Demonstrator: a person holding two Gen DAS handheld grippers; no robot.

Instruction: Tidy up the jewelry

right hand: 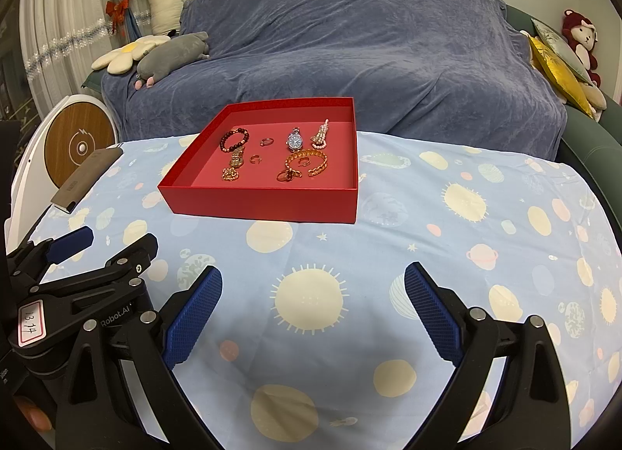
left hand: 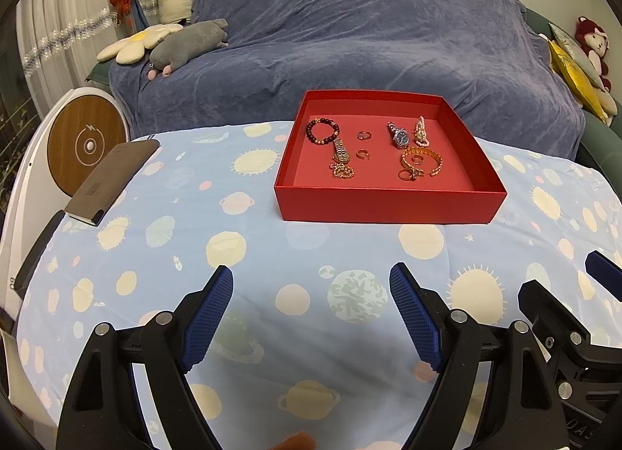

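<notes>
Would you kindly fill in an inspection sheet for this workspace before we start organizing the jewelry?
Surface: table under a pale blue planet-print cloth, fairly smooth.
Job's things: open red tray holding a dark bead bracelet, silver watch, pearl piece, gold bangle, gold chain and small rings.
Clutter: dark flat case on the cloth's left edge.
Grippers: left gripper and right gripper both open, empty, short of the tray.
Cables: nothing seen.
Surroundings: sofa under a blue throw, plush toys, round white device, curtains.
</notes>
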